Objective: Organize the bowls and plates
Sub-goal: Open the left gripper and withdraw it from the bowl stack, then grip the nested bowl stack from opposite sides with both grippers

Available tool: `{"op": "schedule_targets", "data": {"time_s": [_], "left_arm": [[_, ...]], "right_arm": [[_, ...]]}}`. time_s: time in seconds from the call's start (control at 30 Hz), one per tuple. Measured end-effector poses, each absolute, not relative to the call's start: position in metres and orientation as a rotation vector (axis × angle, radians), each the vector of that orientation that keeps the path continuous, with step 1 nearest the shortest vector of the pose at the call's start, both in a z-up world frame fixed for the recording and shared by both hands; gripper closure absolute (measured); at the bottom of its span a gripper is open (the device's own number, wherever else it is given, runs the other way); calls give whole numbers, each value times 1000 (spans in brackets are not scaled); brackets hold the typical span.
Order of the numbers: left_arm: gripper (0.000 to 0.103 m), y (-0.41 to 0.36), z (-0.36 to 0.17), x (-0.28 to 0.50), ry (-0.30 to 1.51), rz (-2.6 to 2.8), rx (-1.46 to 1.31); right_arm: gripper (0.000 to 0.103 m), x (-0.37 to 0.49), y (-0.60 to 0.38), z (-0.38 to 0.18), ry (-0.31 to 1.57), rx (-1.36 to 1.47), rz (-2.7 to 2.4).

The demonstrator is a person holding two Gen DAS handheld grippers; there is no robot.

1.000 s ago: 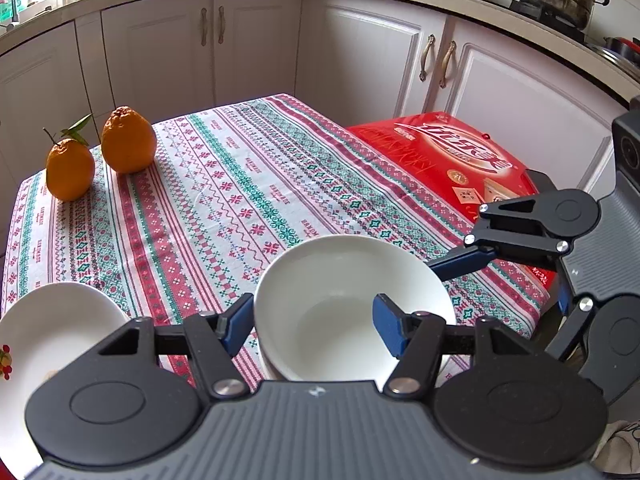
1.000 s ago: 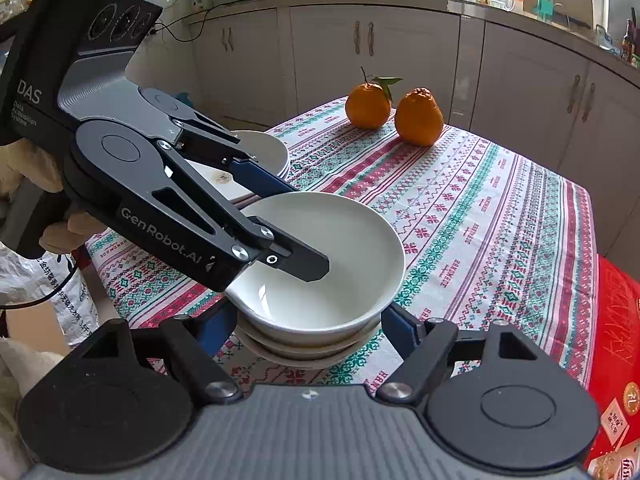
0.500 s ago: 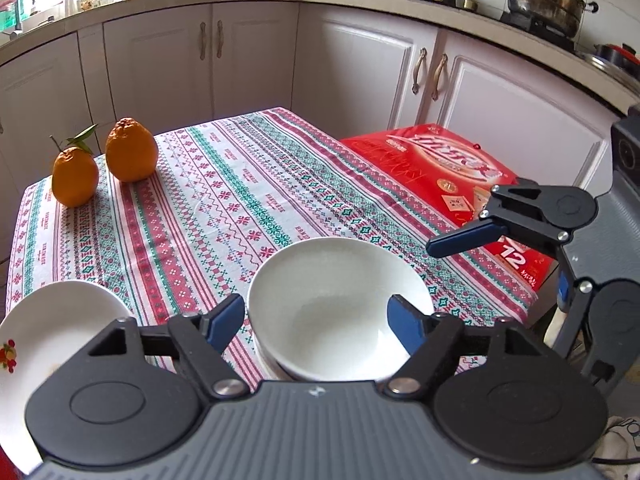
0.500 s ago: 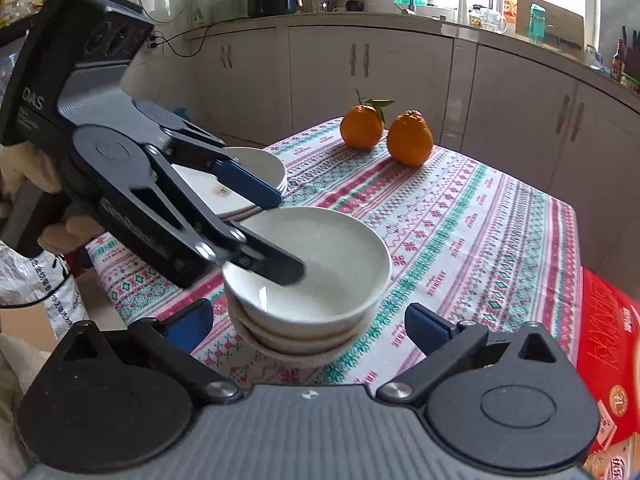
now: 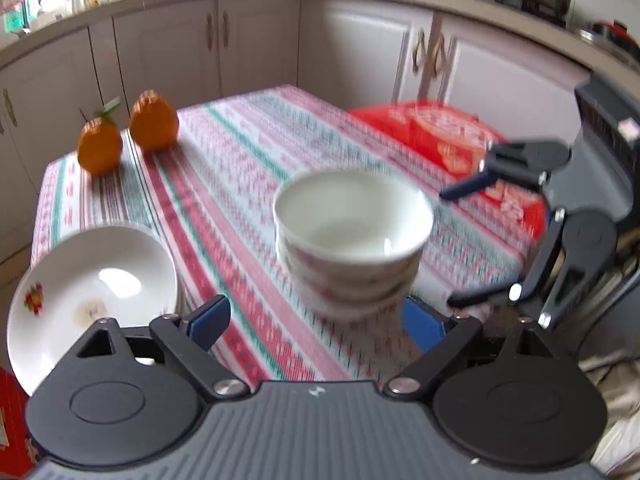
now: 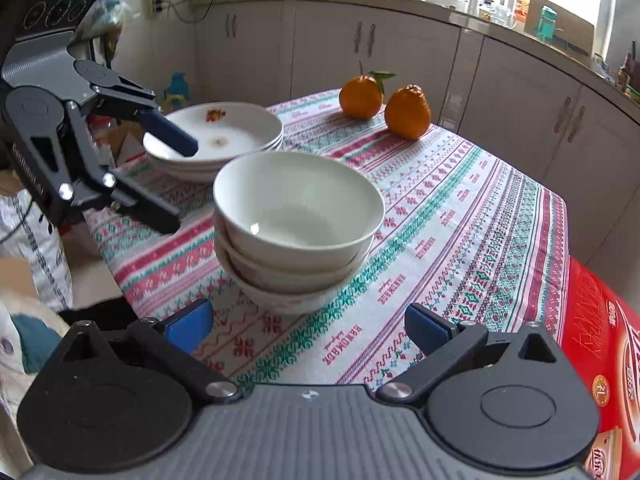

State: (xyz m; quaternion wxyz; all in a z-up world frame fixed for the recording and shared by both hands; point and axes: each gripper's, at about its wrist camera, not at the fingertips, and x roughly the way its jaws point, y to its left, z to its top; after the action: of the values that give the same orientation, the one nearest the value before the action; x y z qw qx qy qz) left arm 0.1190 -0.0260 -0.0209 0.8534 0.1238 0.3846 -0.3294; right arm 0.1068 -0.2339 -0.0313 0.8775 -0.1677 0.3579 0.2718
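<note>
A stack of three white bowls (image 6: 296, 224) stands on the patterned tablecloth near the table's front edge; it also shows, blurred, in the left wrist view (image 5: 352, 236). A stack of white plates with a small flower print (image 6: 220, 136) stands beside it, also seen in the left wrist view (image 5: 92, 296). My left gripper (image 5: 316, 320) is open and empty, pulled back from the bowls; it appears in the right wrist view (image 6: 176, 184) left of the stack. My right gripper (image 6: 310, 324) is open and empty, just in front of the bowls; it appears at the right in the left wrist view (image 5: 452, 248).
Two oranges (image 6: 384, 100) sit at the far end of the tablecloth (image 6: 460, 216). A red box (image 6: 600, 340) lies beside the table, also visible in the left wrist view (image 5: 448, 140). White kitchen cabinets (image 5: 248, 40) surround the table.
Both grippers have backed away from the bowl stack and opened wider. The top bowl now rests free on the stack. The left wrist view is blurred from motion.
</note>
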Motion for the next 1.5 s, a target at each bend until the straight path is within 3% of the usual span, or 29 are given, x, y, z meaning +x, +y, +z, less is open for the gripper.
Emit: {"op": "schedule_targets", "data": {"time_s": [0.57,1.5], "left_arm": [[10,-52,-66,138,839,-784,399],[13,-60,-71,171,864,-1057,503]], "right_arm": [[0,142,-221,-61,805,-439,556],[0,181,-205,-57,862,-622,863]]}}
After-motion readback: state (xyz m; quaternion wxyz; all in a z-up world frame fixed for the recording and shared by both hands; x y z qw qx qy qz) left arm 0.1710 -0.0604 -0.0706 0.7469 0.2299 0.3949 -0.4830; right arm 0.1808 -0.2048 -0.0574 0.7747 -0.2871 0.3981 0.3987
